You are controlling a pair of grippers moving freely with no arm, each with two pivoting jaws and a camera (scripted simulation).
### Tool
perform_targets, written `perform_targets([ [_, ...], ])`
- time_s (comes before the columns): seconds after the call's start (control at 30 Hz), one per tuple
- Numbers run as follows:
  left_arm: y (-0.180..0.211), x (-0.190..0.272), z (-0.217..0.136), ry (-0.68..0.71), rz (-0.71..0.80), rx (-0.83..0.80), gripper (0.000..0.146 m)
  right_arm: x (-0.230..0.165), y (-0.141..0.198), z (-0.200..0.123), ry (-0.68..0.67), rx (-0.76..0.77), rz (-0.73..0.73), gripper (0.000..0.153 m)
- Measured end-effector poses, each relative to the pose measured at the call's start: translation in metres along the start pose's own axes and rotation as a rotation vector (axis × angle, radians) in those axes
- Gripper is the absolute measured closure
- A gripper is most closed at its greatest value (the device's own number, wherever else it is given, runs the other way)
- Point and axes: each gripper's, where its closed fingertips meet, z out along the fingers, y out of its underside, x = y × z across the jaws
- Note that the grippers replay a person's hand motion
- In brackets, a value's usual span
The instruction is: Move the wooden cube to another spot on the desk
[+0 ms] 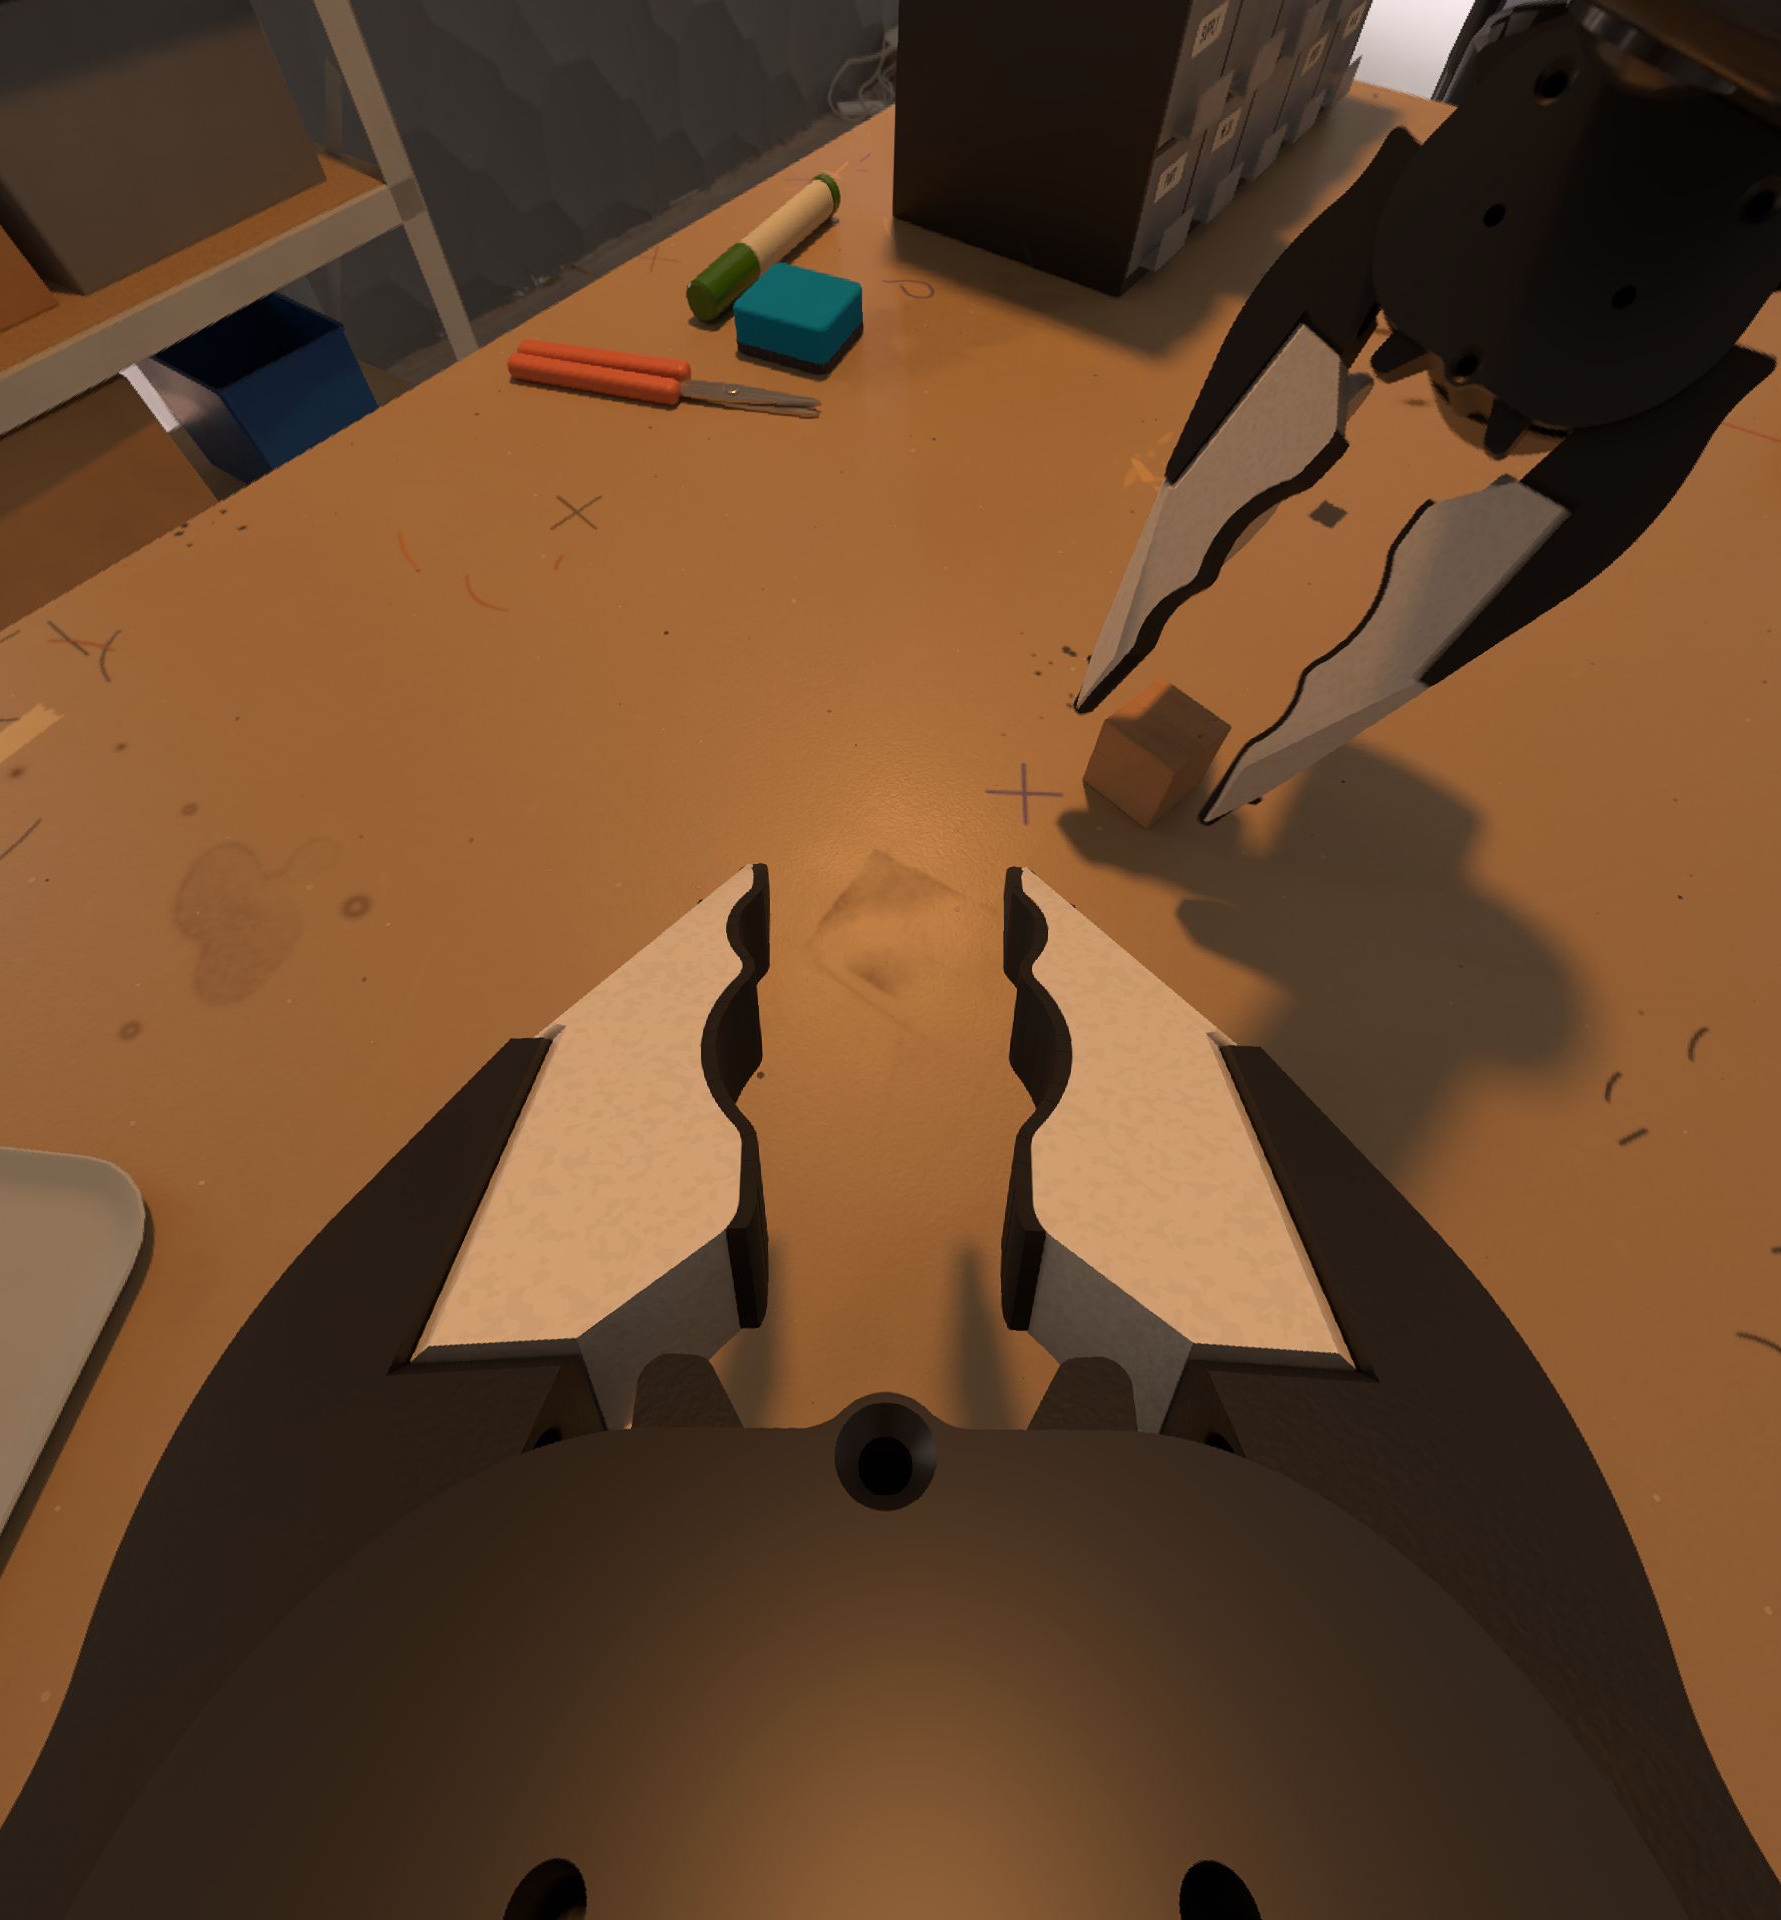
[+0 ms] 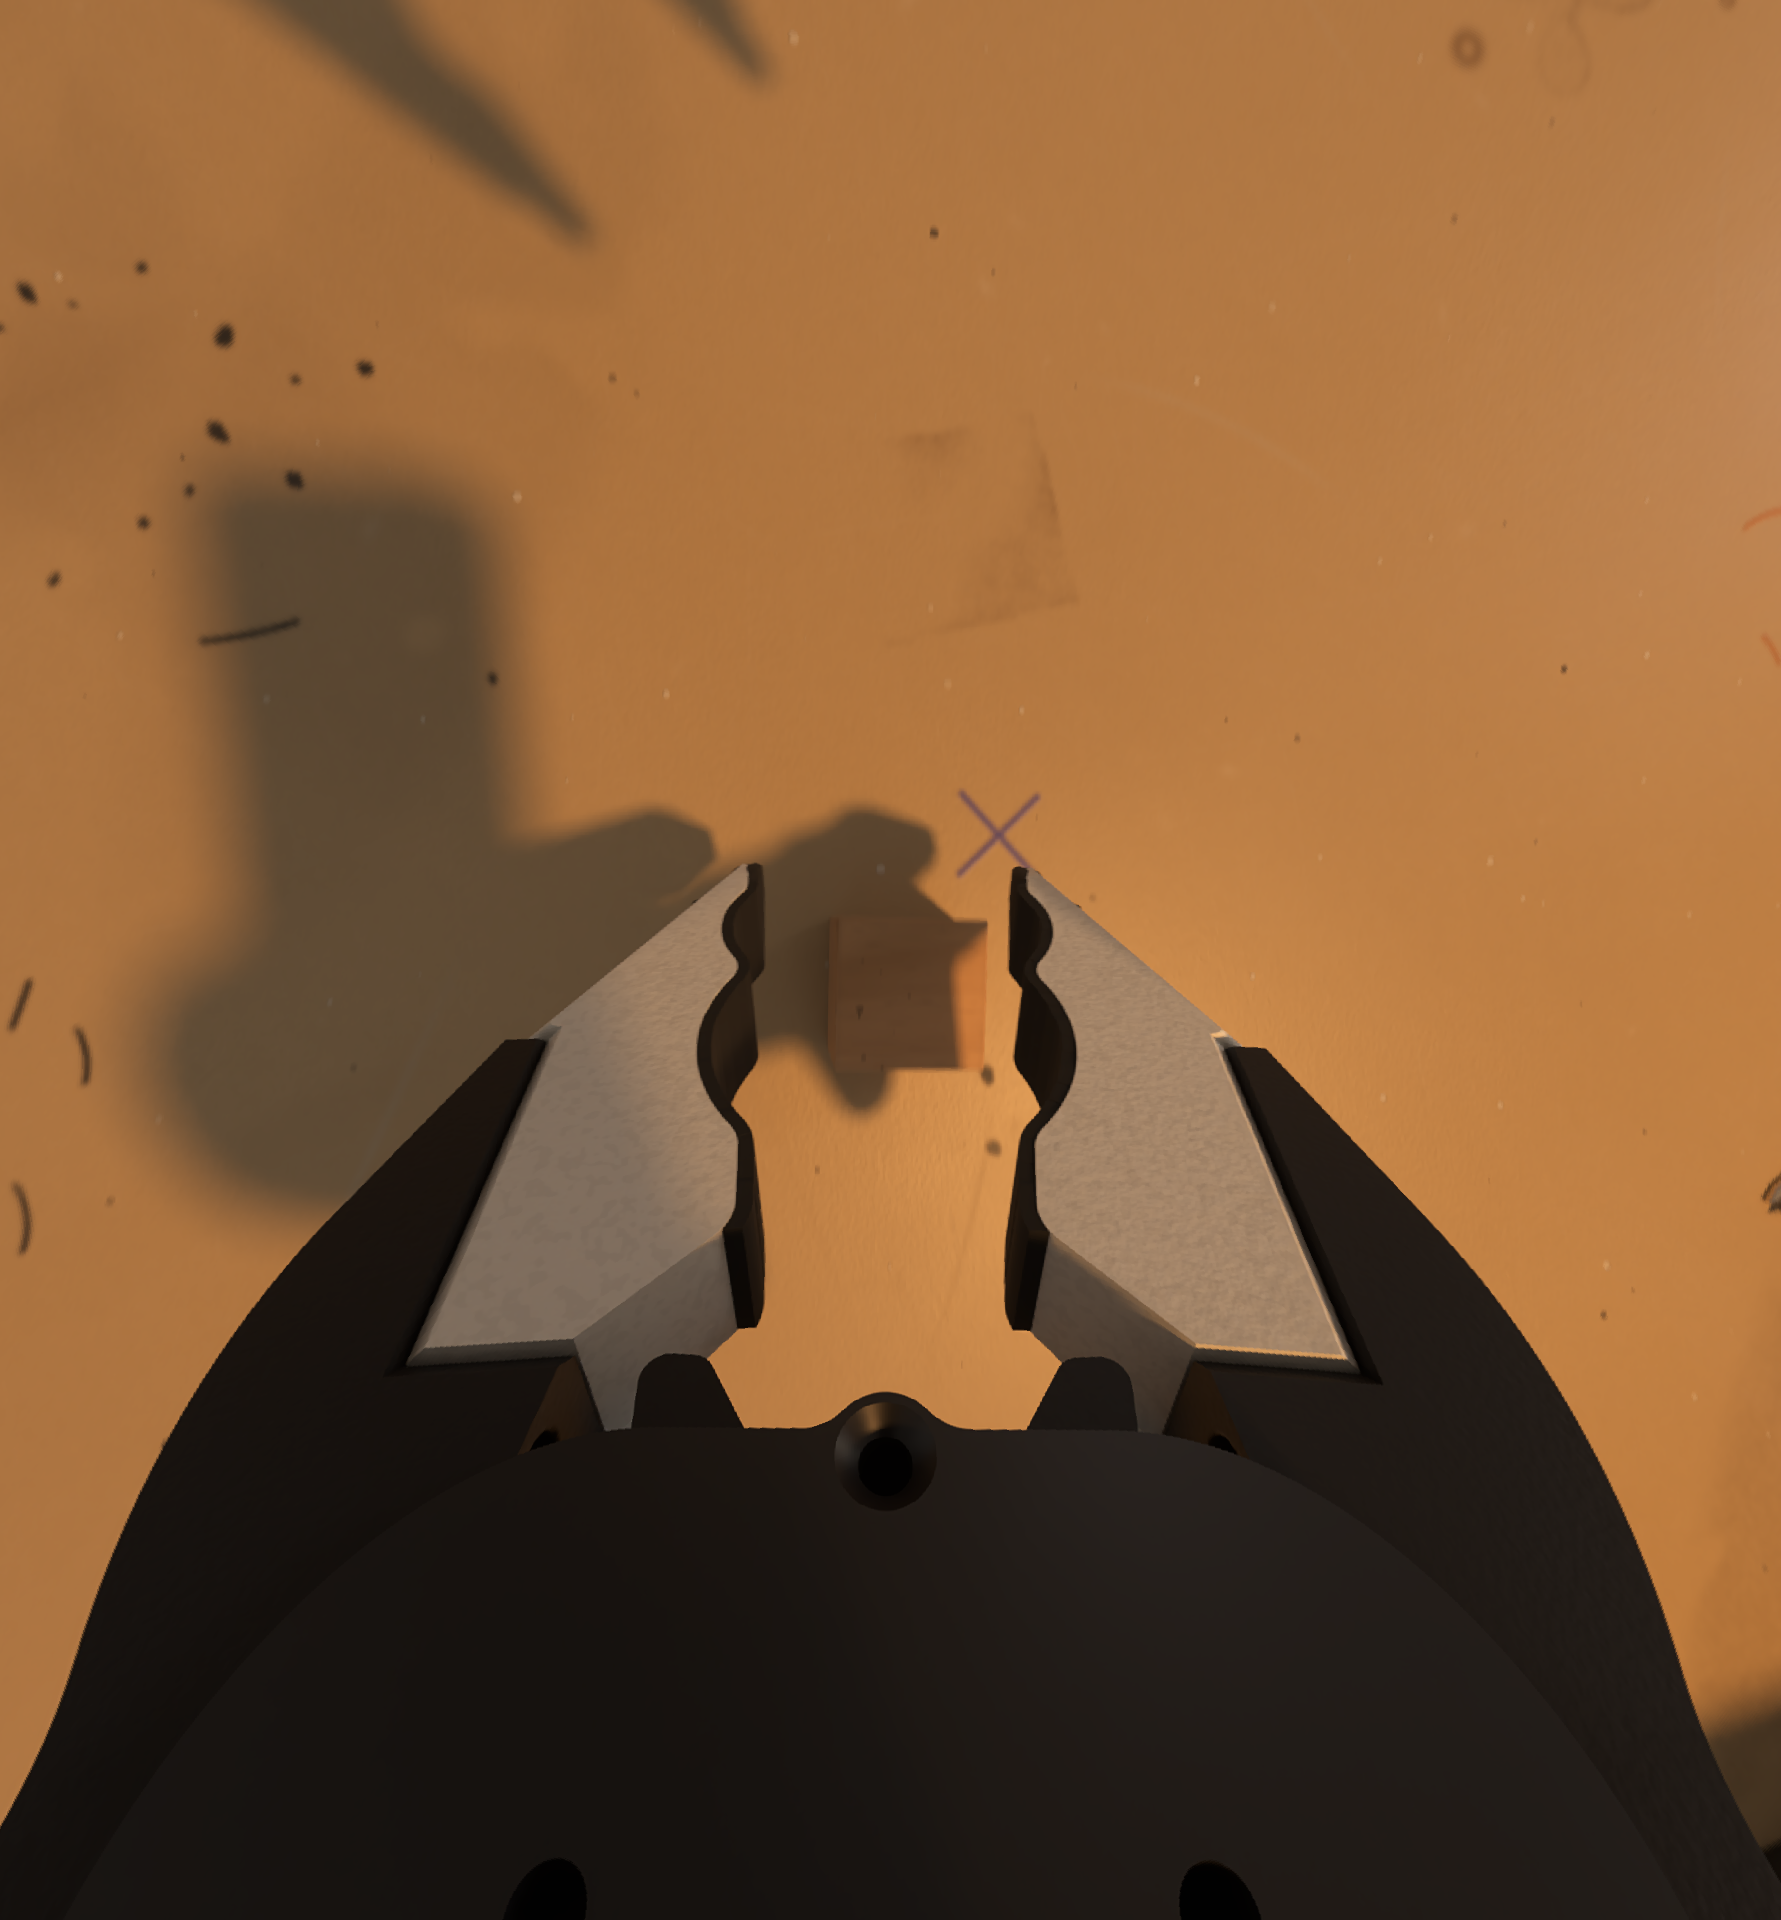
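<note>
The small wooden cube (image 1: 1154, 752) rests on the brown desk (image 1: 657, 727), right of centre in the left wrist view. My right gripper (image 1: 1144, 761) points down over it, open, with one fingertip on each side and gaps to the cube. In the right wrist view the cube (image 2: 907, 995) lies between the open fingers of my right gripper (image 2: 886, 873), close to a purple cross mark. My left gripper (image 1: 886, 873) is open and empty above bare desk, to the near left of the cube.
Orange-handled scissors (image 1: 647, 379), a teal block (image 1: 799, 314) and a green-capped cylinder (image 1: 764, 247) lie at the far left. A dark box with cards (image 1: 1052, 135) stands at the back. A grey tray (image 1: 13, 1330) is at the near left; shelves stand beyond the desk edge.
</note>
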Motion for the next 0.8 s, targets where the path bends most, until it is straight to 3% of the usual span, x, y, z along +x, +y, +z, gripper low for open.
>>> perform_targets([
  [0.17,0.000,0.000,0.000,-0.001,0.001,-0.001,0.101,-0.001,-0.001,0.020,-0.003,-0.028,-0.003,0.131],
  [0.3,0.001,-0.001,0.000,-0.001,-0.002,-0.001,0.100,-0.004,-0.003,0.025,-0.020,-0.039,0.011,0.134],
  [0.57,0.003,-0.009,-0.007,-0.020,-0.011,-0.002,0.100,-0.006,-0.017,0.012,-0.020,0.036,0.022,0.127],
  [0.73,0.006,-0.021,-0.017,-0.049,-0.033,0.003,0.100,-0.033,-0.025,0.017,-0.128,0.023,-0.014,0.107],
  [0.8,0.007,-0.024,-0.021,-0.058,-0.040,0.006,0.100,-0.045,-0.020,0.019,-0.175,-0.025,-0.036,0.106],
])
